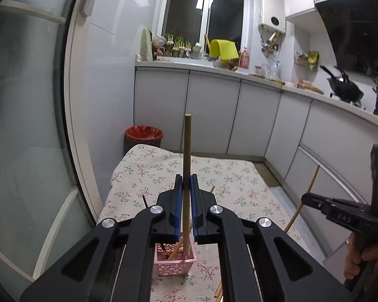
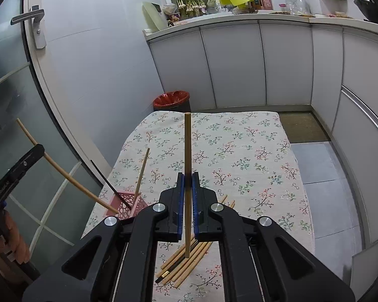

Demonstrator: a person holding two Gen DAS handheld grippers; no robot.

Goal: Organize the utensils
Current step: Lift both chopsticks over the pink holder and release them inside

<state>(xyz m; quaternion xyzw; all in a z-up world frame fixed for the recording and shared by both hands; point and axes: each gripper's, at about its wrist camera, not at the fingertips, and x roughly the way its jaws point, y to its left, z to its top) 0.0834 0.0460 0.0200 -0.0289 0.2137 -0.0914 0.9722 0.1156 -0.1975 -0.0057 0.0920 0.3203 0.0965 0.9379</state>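
My left gripper [image 1: 187,185] is shut on a wooden chopstick [image 1: 187,151] held upright, its lower end inside the pink perforated holder [image 1: 175,261] below. The holder has a few chopsticks in it and also shows in the right wrist view [image 2: 128,202]. My right gripper [image 2: 188,183] is shut on another wooden chopstick [image 2: 188,166], held upright above a pile of several loose chopsticks [image 2: 186,259] on the floral tablecloth [image 2: 239,151]. The right gripper with its chopstick also shows at the right edge of the left wrist view [image 1: 312,201].
A red-lined bin [image 1: 143,136] stands beyond the table's far edge. White cabinets [image 1: 214,110] and a cluttered counter run behind and to the right. A glass door [image 2: 17,125] is close on the left.
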